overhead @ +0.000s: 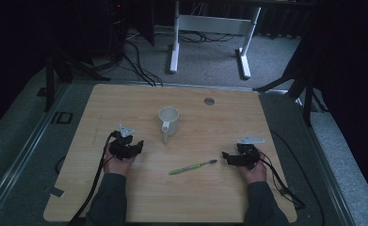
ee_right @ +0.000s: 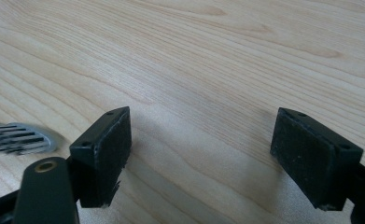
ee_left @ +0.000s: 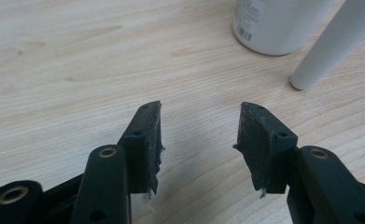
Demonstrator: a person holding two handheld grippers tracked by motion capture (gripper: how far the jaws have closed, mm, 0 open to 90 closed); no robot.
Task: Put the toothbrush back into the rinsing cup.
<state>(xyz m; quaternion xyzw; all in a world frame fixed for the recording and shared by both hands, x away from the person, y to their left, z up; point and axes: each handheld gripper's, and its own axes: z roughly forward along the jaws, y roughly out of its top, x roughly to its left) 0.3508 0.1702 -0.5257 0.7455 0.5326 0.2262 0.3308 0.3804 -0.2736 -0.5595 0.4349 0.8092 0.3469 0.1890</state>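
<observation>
Overhead, a pale wooden table (overhead: 125, 197) is seen from the person's side, with both forearms entering from the bottom edge. Each hand holds a black two-jaw gripper resting low over the wood. The left gripper (overhead: 139, 145) sits at the left, pointing toward a white mug (overhead: 169, 120) that stands upright near the table's middle, its handle turned toward the person. In the left gripper view the jaws stand apart with nothing between them, and the mug's base (ee_left: 278, 28) and handle (ee_left: 332, 44) appear just ahead and to the right.

The right gripper (overhead: 225, 156) sits at the right, jaws likewise spread wide and empty. A green toothbrush (overhead: 193, 166) lies flat on the wood between the two hands, bristle end toward the right gripper and close to it but apart. In the right gripper view the grey bristle head (ee_right: 17, 138) lies just outside the left jaw, not between the pads.

The step in hand looks like picking up the toothbrush, likely to place it in the mug. To do it well, the right gripper should shift sideways until the handle, not the bristles, lies centred between the pads, then lower until the tips nearly touch the wood before closing, since the thin handle could slip or roll away.
</observation>
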